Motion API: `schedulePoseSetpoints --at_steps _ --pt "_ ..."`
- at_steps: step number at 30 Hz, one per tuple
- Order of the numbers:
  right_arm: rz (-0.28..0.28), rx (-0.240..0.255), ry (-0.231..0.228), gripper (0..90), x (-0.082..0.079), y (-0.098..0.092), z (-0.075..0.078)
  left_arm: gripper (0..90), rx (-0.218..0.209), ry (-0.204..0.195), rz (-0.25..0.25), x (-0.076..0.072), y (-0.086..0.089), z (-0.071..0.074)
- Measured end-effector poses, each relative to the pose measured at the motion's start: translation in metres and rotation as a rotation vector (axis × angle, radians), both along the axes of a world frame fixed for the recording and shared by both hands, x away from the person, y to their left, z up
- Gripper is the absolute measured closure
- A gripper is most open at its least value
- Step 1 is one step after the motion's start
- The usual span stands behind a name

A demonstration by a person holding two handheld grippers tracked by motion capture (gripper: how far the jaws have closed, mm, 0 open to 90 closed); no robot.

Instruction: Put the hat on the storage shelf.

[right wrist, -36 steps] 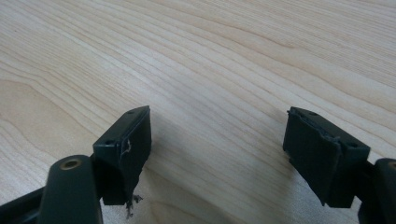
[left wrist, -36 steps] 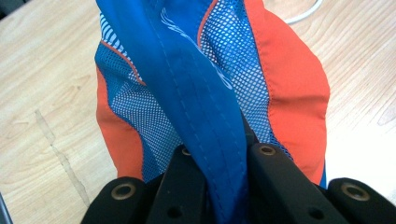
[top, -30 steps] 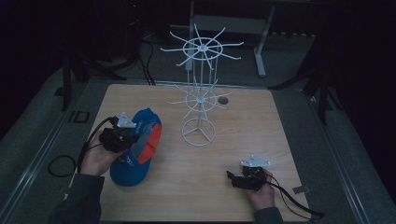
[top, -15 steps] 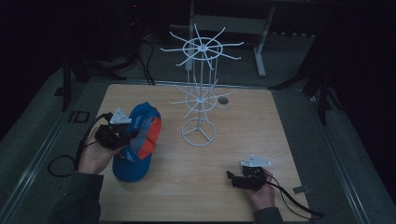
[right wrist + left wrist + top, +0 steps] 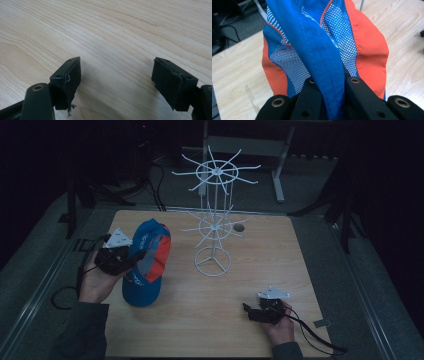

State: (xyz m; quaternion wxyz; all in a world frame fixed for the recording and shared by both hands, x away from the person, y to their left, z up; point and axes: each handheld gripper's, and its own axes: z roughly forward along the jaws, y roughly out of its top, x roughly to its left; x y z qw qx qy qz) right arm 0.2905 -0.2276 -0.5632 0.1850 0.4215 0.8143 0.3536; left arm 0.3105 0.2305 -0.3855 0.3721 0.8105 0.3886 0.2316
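A blue and orange cap [image 5: 147,262] with white mesh panels hangs tilted above the left part of the wooden table [image 5: 260,270]. My left gripper [image 5: 134,259] is shut on it. In the left gripper view the jaws pinch a blue stitched band of the cap [image 5: 329,72], and the orange sides and mesh spread out beyond them. My right gripper [image 5: 248,311] rests low near the table's front right, held in a hand. In the right gripper view the right gripper [image 5: 116,80] stands open, with bare wood between its fingers.
A white wire rack [image 5: 214,227] with two tiers of radiating arms stands on a ring base at the table's middle back. A small round dark thing [image 5: 239,227] lies behind it. Cables [image 5: 62,295] trail off the table's left edge and the front right.
My left gripper has risen and drawn slightly left with the cap, which now stands more upright and higher off the table. The right gripper has stayed put.
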Motion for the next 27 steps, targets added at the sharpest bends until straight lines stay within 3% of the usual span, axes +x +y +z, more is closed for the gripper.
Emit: schedulePoseSetpoints --at_steps 12,27 --pt "0.0 0.0 0.0 23.4 0.0 0.0 0.0 88.8 -0.06 -0.077 -0.009 -0.001 0.007 0.011" --pt "0.0 -0.001 0.001 23.4 0.0 0.0 0.0 88.8 -0.127 -0.114 -0.006 -0.003 0.016 0.023"
